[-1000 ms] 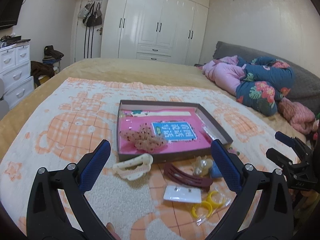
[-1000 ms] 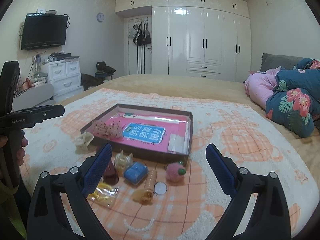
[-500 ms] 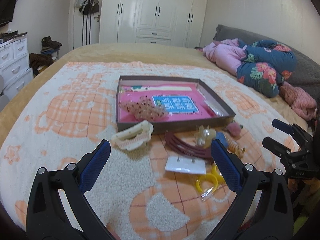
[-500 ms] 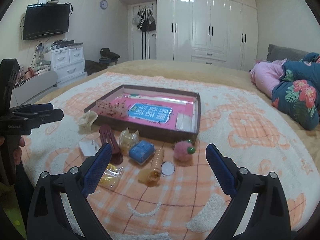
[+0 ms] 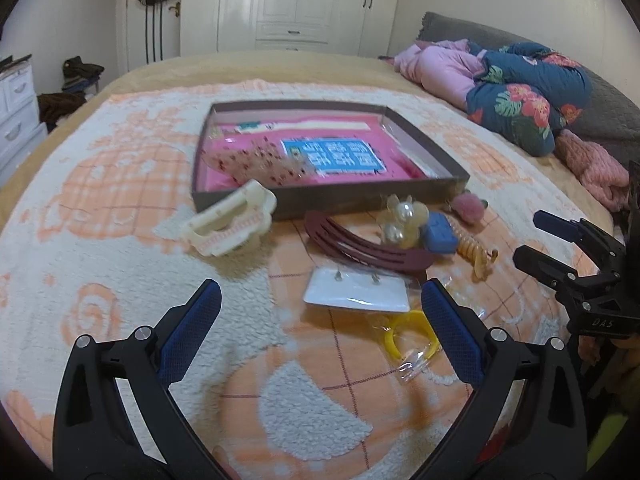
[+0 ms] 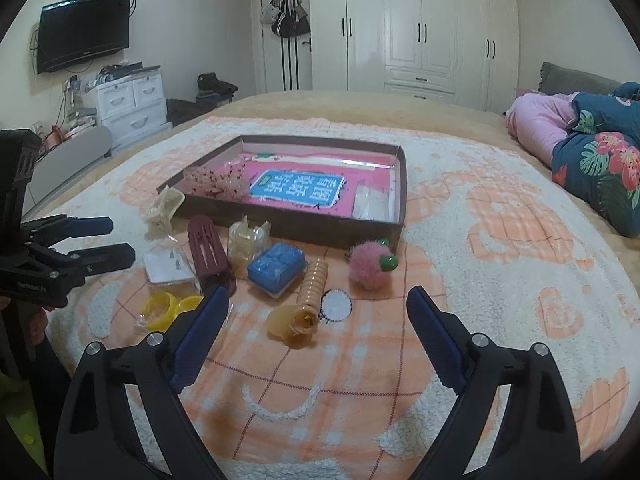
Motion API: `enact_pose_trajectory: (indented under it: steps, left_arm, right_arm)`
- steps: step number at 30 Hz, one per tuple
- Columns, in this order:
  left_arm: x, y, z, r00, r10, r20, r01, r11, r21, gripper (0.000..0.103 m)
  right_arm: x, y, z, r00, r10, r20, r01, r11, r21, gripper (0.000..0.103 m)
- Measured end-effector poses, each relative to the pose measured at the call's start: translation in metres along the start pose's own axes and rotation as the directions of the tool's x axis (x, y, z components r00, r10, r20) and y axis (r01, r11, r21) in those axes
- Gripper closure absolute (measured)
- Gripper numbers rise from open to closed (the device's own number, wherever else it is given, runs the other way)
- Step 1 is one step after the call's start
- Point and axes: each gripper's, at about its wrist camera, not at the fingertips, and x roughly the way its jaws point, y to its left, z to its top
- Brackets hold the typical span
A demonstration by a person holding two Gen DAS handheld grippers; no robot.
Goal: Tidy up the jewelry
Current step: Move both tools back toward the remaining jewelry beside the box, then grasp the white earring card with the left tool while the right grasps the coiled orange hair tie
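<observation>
Both tongs I hold carry nothing: left gripper (image 5: 320, 308) gapes wide, right gripper (image 6: 312, 312) is closing on air above the hair clips (image 6: 276, 264). These lie scattered on the blanket (image 6: 480, 240), just before the shallow box (image 6: 400, 184).

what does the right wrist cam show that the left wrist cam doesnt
Only the right wrist view shows the wall TV, the small white disc on the blanket, and the left tongs from the side.

Only the left wrist view shows the pink knit bundle and the right tongs from the side.

Both show the shallow box, blue block, maroon hair clip, yellow rings, pink pompom and floral bedding. The right tongs are closing with nothing between them.
</observation>
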Motion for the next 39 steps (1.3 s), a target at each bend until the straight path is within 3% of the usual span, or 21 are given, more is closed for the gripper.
enact_pose_trajectory:
  steps: [7, 14, 22, 24, 27, 33, 39]
  left_arm:
    - [0.017, 0.0, -0.002, 0.998, -0.047, -0.034, 0.046, 0.999, -0.01, 0.011]
    - [0.026, 0.0, -0.001, 0.997, -0.066, -0.049, 0.066, 0.998, -0.017, 0.011]
    - [0.042, -0.007, 0.002, 0.994, -0.079, -0.074, 0.079, 0.997, 0.001, 0.012]
    - [0.045, -0.009, 0.002, 0.993, -0.081, -0.084, 0.082, 0.997, 0.008, 0.016]
    - [0.047, -0.01, 0.002, 0.993, -0.087, -0.085, 0.088, 0.996, 0.018, 0.021]
    - [0.049, -0.01, 0.003, 0.993, -0.079, -0.084, 0.082, 0.996, 0.033, 0.04]
    - [0.043, -0.01, 0.001, 0.993, -0.09, -0.073, 0.093, 0.995, 0.039, 0.043]
  right_arm:
    - [0.02, -0.006, -0.002, 0.999, 0.004, -0.051, -0.002, 0.999, 0.032, 0.026]
    - [0.046, -0.011, -0.003, 0.992, 0.045, -0.118, -0.034, 0.996, 0.088, 0.044]
    - [0.059, -0.004, -0.004, 0.987, 0.084, -0.139, -0.076, 0.995, 0.066, 0.063]
    - [0.059, -0.002, -0.004, 0.985, 0.098, -0.143, -0.091, 0.994, 0.057, 0.073]
    - [0.057, -0.002, -0.005, 0.984, 0.101, -0.145, -0.094, 0.994, 0.055, 0.076]
    - [0.046, -0.009, -0.008, 0.987, 0.091, -0.136, -0.081, 0.994, 0.077, 0.081]
    - [0.035, -0.017, -0.009, 0.99, 0.061, -0.123, -0.051, 0.995, 0.082, 0.082]
